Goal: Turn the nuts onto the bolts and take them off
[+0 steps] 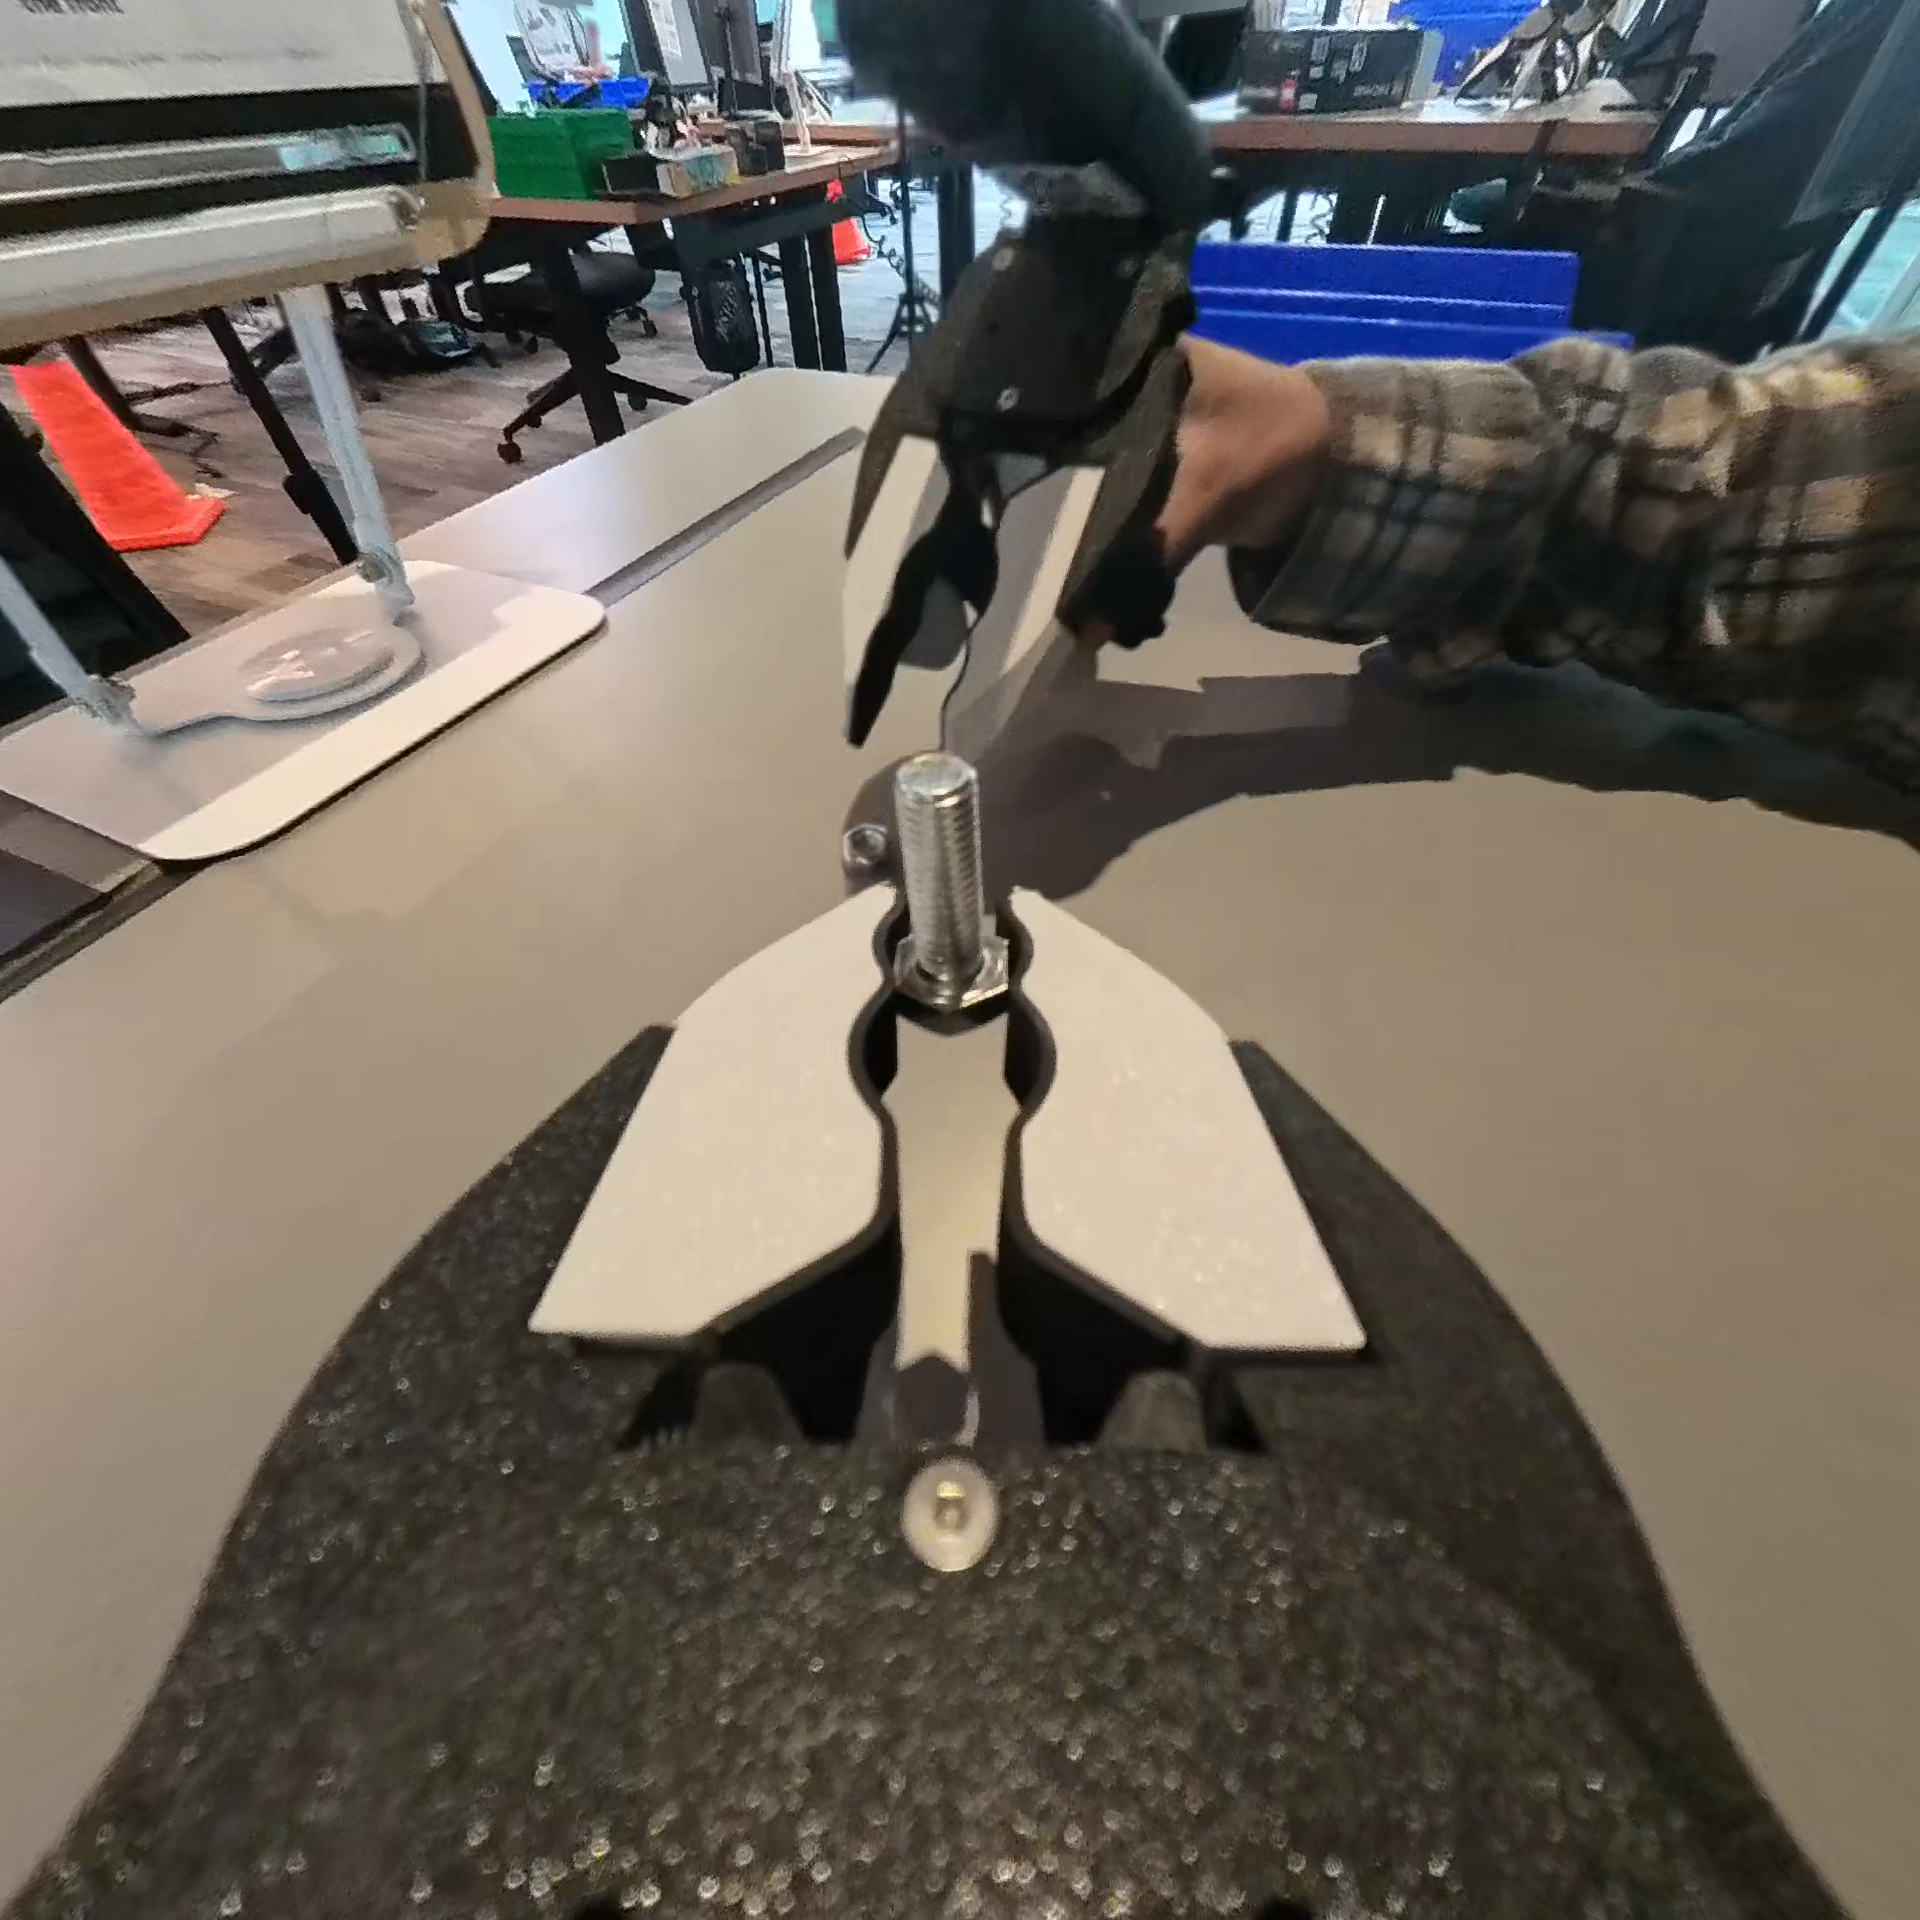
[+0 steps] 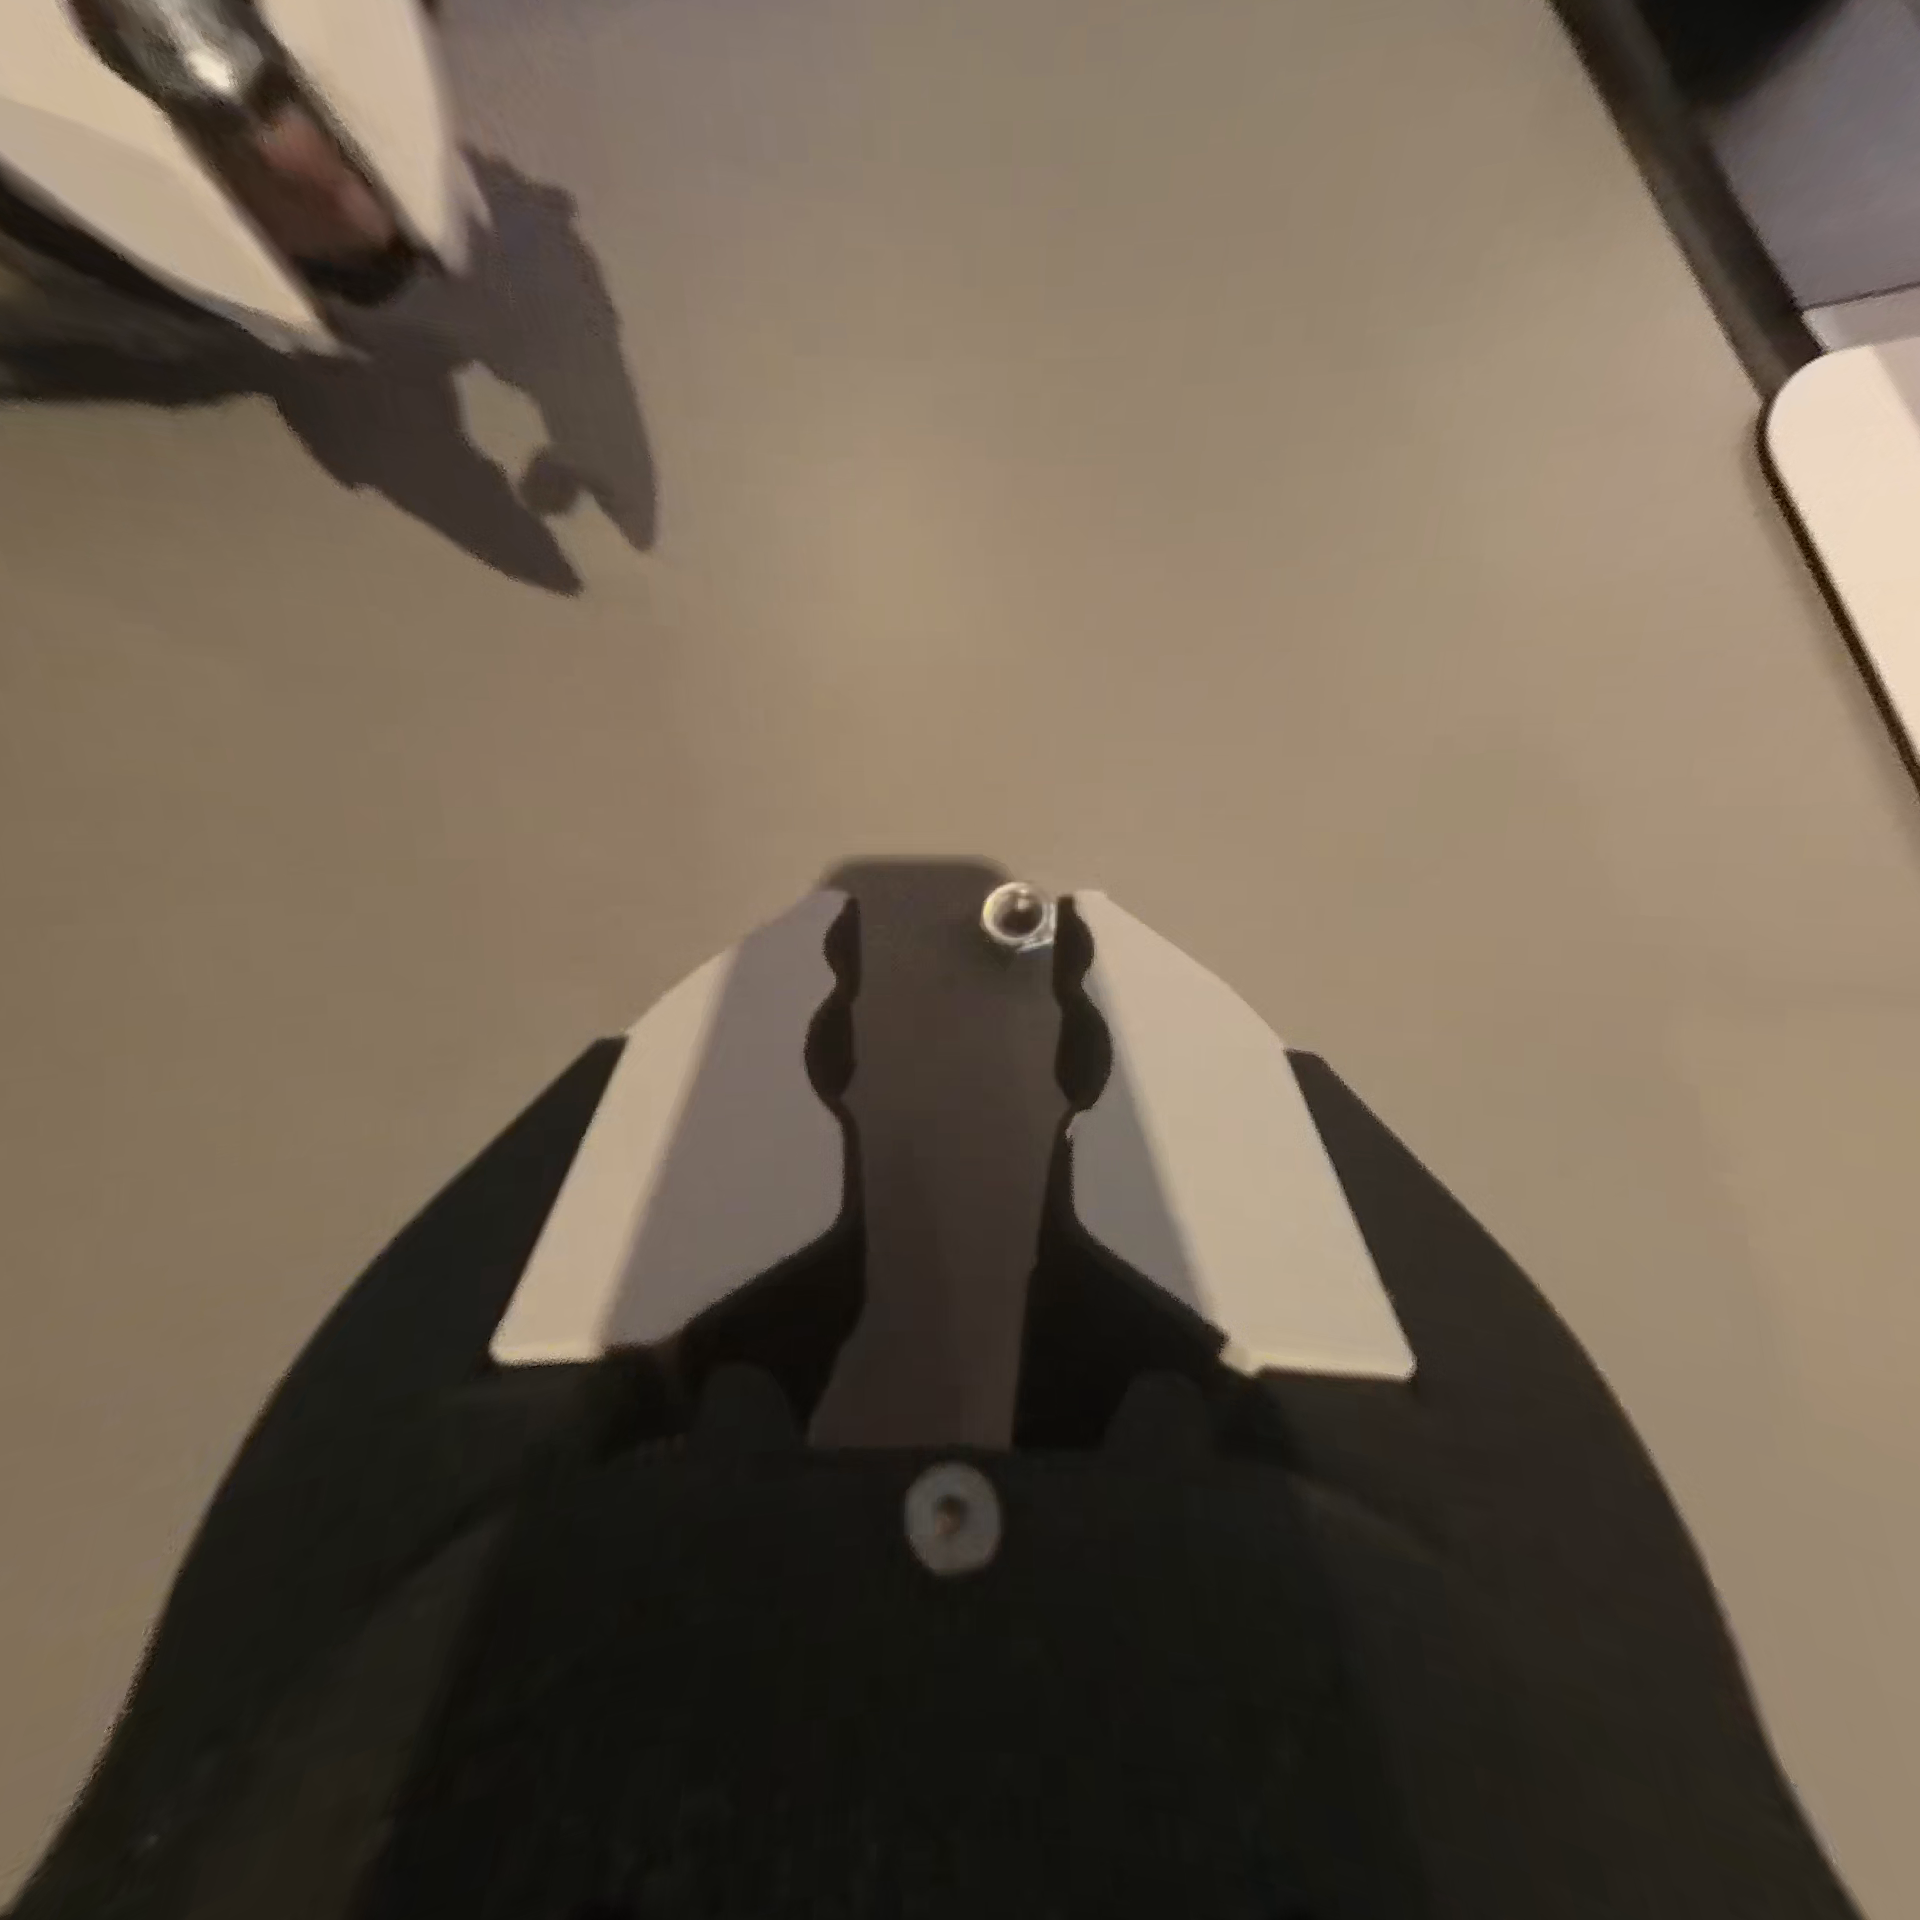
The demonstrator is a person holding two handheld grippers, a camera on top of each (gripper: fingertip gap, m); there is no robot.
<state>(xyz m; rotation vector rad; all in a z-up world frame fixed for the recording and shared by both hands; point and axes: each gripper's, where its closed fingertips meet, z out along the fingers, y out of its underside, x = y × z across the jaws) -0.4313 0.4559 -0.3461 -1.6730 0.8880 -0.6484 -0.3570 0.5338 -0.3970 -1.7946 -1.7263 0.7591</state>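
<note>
While the left gripper [image 1: 951, 971] clamps an upright hex bolt [image 1: 938, 878] by its head, the right gripper's [image 2: 956, 914] fingers straddle a nut [image 2: 1016, 916] mid-table [image 2: 1039, 520], narrowly parted.

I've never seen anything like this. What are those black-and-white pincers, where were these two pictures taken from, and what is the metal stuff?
No robot here: a person holds a two-finger gripper in each hand, each carrying a camera that looks along its fingers. In the left camera's picture, the left gripper is shut on an upright bolt. Beyond it hangs the right gripper, held by a hand in a plaid sleeve. The right camera looks down at the grey table, where a small nut lies between that gripper's open fingers.
</note>
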